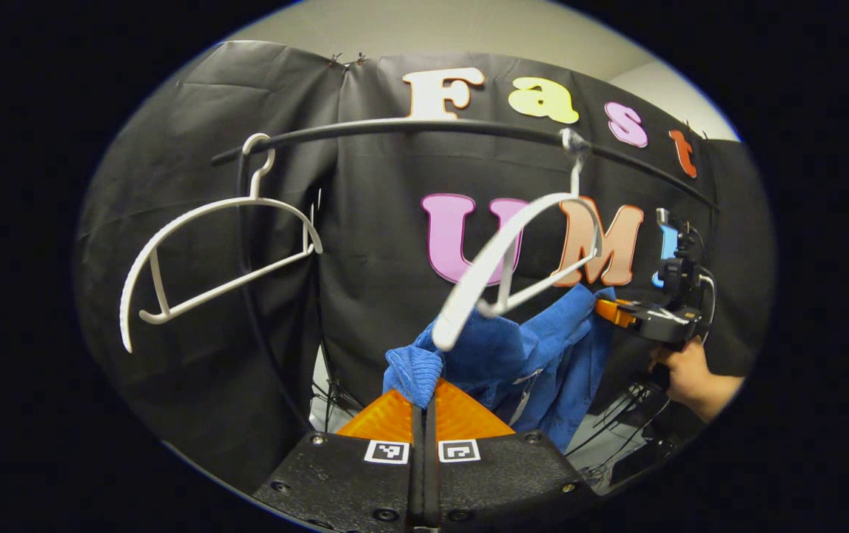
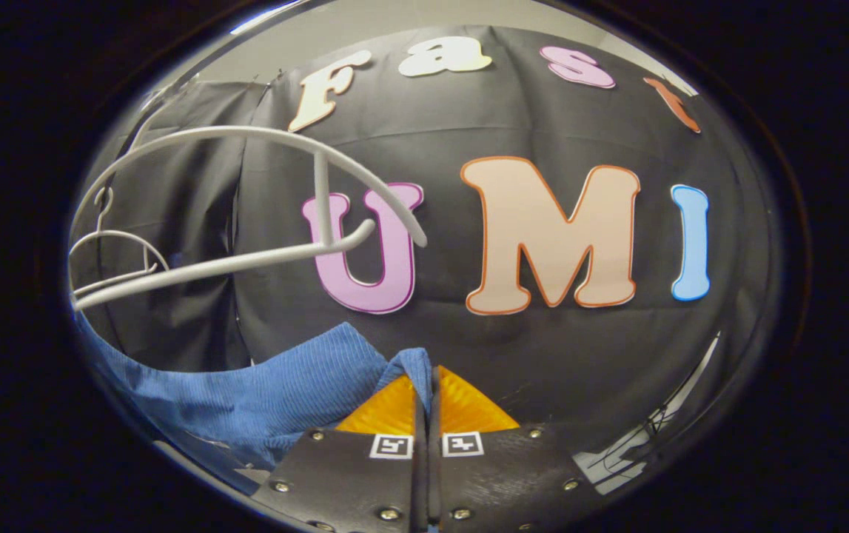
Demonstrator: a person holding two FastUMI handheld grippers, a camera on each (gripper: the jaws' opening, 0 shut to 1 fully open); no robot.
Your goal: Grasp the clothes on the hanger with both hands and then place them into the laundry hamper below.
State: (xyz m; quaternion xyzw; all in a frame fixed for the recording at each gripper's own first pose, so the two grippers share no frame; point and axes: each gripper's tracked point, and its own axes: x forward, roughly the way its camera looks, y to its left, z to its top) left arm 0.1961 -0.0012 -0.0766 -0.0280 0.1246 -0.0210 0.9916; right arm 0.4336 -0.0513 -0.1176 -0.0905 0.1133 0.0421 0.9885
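Both-hands grasp complete: left gripper [image 1: 424, 403] and right gripper [image 2: 426, 392] each pinch the blue garment [image 1: 535, 363], slung just below the white hanger [image 1: 513, 259]; next, judged, lowering toward the hamper.

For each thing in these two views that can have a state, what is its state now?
Blue garment: off the hanger, pinched at two ends, sagging between.
Near hanger: bare, tilted, hooked on the rail.
Far hanger: bare, tilted, hooked on the rail.
Rail: carries both hangers.
Left gripper: shut on the garment.
Right gripper: shut on the garment.
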